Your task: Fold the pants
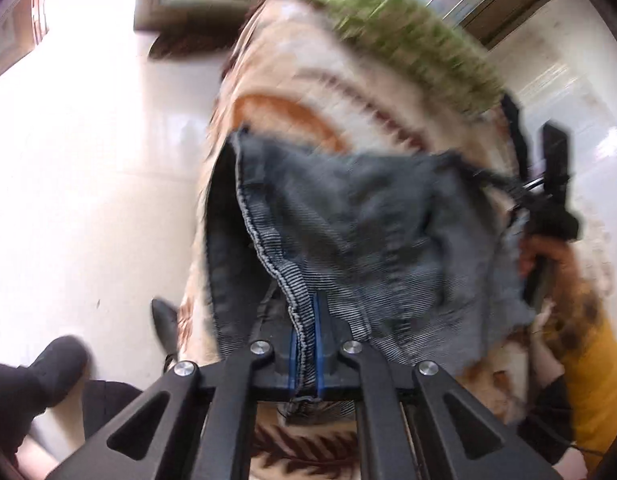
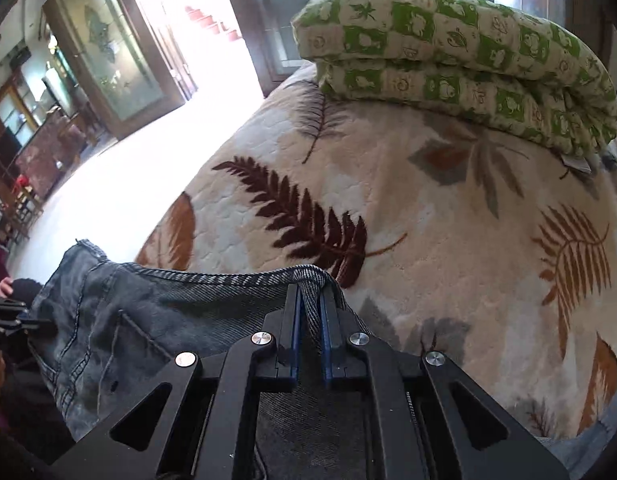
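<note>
The pants are grey-blue denim jeans (image 1: 348, 232). My left gripper (image 1: 305, 312) is shut on a hemmed edge of them, and the cloth hangs lifted and spread in front of it. My right gripper (image 2: 310, 300) is shut on another seamed edge of the jeans (image 2: 148, 312), whose back pocket and stitching show to its left. In the left wrist view the right gripper (image 1: 552, 184) appears at the far right, holding the other end of the raised cloth. The left wrist view is motion-blurred.
A bed with a cream leaf-patterned blanket (image 2: 428, 220) lies beneath the jeans. A folded green-and-cream quilt (image 2: 468, 60) sits at its far end. White tiled floor (image 1: 88, 180) lies to the left, with a person's dark shoes (image 1: 56, 364).
</note>
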{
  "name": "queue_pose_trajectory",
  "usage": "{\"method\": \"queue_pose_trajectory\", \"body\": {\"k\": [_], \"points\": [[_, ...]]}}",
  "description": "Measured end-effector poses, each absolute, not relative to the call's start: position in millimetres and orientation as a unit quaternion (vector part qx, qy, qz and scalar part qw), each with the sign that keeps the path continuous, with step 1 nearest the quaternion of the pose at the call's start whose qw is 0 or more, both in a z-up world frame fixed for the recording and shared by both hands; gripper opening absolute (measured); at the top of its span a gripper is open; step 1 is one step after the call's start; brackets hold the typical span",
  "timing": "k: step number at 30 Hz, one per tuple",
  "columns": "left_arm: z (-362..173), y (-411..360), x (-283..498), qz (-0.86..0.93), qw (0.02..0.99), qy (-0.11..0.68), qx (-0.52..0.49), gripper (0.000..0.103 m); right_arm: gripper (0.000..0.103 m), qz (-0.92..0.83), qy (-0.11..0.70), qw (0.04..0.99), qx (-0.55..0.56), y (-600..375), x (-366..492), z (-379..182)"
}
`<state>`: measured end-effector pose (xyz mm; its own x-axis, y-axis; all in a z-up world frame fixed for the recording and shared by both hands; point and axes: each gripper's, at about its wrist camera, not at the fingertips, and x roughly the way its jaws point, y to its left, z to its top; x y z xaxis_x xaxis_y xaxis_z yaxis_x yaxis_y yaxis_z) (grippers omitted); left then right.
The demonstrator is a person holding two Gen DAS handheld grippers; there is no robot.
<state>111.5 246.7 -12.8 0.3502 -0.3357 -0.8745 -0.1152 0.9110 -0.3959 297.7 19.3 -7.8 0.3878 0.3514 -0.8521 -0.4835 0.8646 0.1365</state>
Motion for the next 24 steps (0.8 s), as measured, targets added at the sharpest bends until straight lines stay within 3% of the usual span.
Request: {"method": "queue_pose_trajectory", "body": {"k": [4,6,8,11,13,14,19,24], "points": [[-42,242,110,-0.067,0.786,0.579,-0.206,0.009,0.011,0.244,0.507,0.823,-0.072,18,295,-32],[-38,241,110,-0.063,0.788,0.579,-0.198,0.009,0.017,0.244,0.505,0.825,-0.065,13,291,-30],[-31,241,108,-0.057,0.793,0.576,-0.192,0.012,0.044,0.245,0.499,0.830,-0.049,3,287,-18],[-14,242,101,-0.034,0.810,0.558,-0.179,0.028,0.051,0.259,0.476,0.840,-0.031,-21,267,14],[3,242,91,-0.025,0.825,0.541,-0.164,0.047,0.056,0.264,0.467,0.844,-0.024,-42,249,34],[11,241,87,-0.021,0.831,0.532,-0.157,0.051,0.060,0.264,0.460,0.848,-0.020,-56,238,46],[39,212,83,-0.038,0.846,0.515,-0.131,0.054,0.064,0.217,0.451,0.865,-0.008,-132,193,82],[46,133,106,-0.104,0.842,0.520,-0.100,0.054,0.064,0.140,0.468,0.871,0.041,-215,162,88]]}}
